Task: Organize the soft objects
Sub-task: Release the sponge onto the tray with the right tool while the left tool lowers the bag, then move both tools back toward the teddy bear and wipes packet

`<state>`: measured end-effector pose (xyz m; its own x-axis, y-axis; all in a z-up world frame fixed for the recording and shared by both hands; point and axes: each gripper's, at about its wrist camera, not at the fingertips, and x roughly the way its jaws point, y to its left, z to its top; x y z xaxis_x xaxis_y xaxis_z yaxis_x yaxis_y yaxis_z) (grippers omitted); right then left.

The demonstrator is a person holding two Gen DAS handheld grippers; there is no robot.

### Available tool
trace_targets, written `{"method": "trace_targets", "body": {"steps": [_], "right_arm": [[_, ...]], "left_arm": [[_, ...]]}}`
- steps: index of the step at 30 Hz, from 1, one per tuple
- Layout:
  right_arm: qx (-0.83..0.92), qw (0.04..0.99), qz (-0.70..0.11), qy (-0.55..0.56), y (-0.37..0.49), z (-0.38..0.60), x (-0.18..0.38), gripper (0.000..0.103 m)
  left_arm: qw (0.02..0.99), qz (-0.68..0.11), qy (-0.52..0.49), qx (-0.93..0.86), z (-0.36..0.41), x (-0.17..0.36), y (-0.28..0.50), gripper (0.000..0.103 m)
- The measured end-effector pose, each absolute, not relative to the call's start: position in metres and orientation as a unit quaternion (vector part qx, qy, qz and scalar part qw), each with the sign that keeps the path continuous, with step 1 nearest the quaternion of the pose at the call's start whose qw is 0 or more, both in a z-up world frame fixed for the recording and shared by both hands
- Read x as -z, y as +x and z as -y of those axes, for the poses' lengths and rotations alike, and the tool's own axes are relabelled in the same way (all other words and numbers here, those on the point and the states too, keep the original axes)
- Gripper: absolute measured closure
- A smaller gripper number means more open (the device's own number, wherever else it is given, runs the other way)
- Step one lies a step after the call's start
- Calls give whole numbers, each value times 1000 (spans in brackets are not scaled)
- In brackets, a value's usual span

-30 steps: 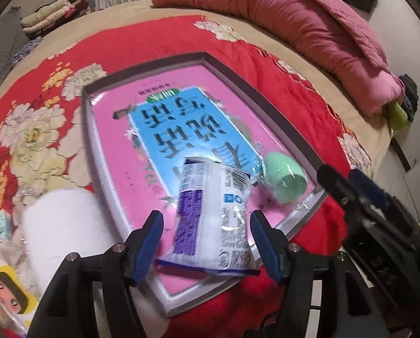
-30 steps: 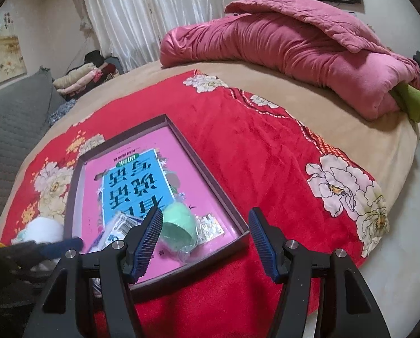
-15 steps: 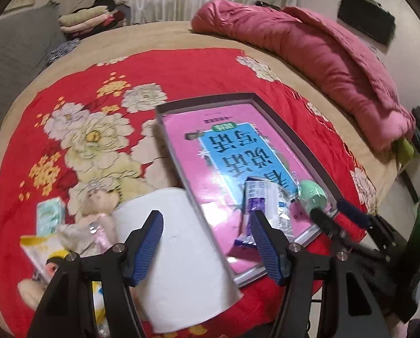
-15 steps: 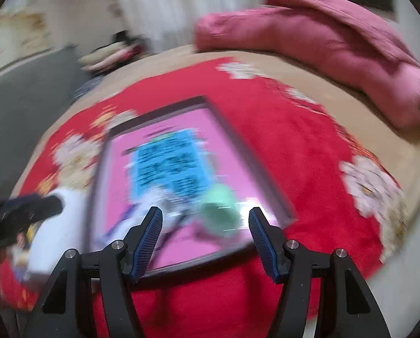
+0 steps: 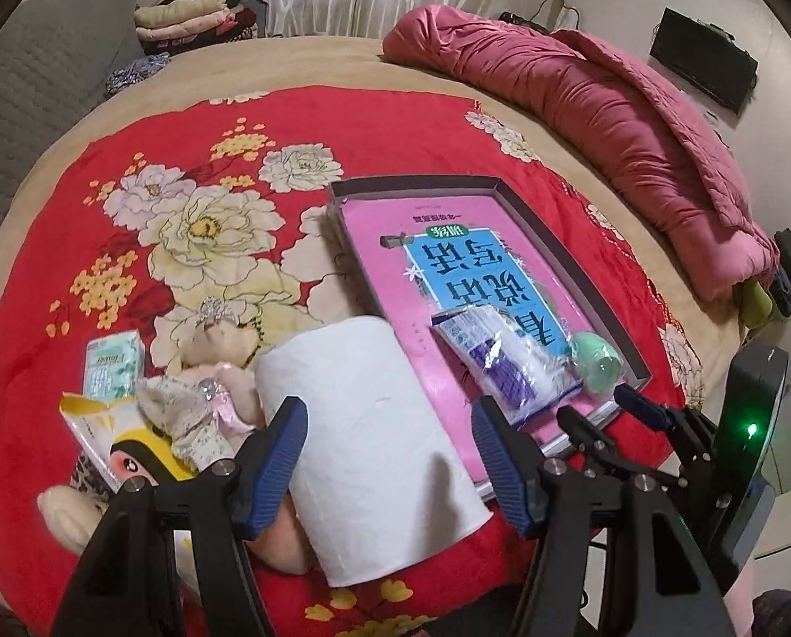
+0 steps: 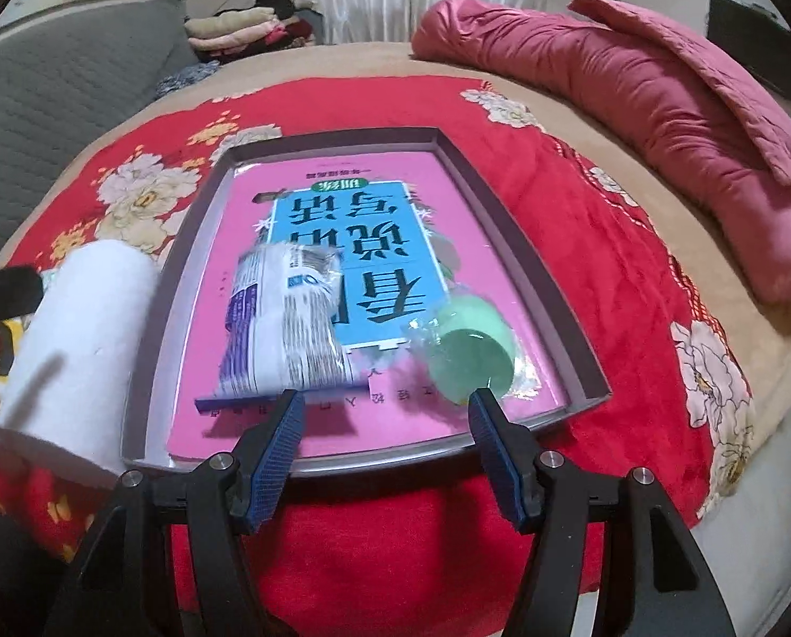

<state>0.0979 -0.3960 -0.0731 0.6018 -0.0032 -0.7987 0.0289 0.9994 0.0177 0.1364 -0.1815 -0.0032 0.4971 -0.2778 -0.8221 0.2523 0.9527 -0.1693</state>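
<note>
A grey-rimmed box tray [image 5: 565, 241] [image 6: 193, 244] with a pink and blue book cover inside lies on a red floral blanket. In it lie a purple-and-white tissue pack [image 5: 506, 366] [image 6: 284, 318] and a green sponge in clear wrap [image 5: 597, 361] [image 6: 472, 355]. A white paper roll [image 5: 374, 435] [image 6: 82, 339] lies left of the tray. My left gripper [image 5: 387, 456] is open and empty over the roll. My right gripper [image 6: 384, 440] is open and empty at the tray's near edge; it also shows in the left wrist view [image 5: 607, 414].
Left of the roll lie a plush toy [image 5: 209, 382], a green tissue packet [image 5: 113, 366] and a yellow cartoon packet [image 5: 124, 440]. A pink quilt [image 5: 607, 122] [image 6: 634, 90] is piled at the back right. Folded clothes [image 5: 183, 21] sit far back.
My left gripper has pulled back and left from over the tissue pack to over the paper roll. My right gripper has swung left to face the tray's near edge.
</note>
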Motion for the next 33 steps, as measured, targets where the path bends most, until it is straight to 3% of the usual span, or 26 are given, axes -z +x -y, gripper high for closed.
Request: {"method": "trace_targets", "body": {"steps": [15,18,33], "right_arm": [[55,919,-386,54,84,408,34,37],[66,929,-361,55,77,407,19,29],[49,952,-300,40,54,370,-34,28]], "left_arm": [[863,-473,-20,177,182,-4,120,39],[863,-472,-21,179,181,-7,116,39],[877,-455,-30,149,137,-31,95,39]]}}
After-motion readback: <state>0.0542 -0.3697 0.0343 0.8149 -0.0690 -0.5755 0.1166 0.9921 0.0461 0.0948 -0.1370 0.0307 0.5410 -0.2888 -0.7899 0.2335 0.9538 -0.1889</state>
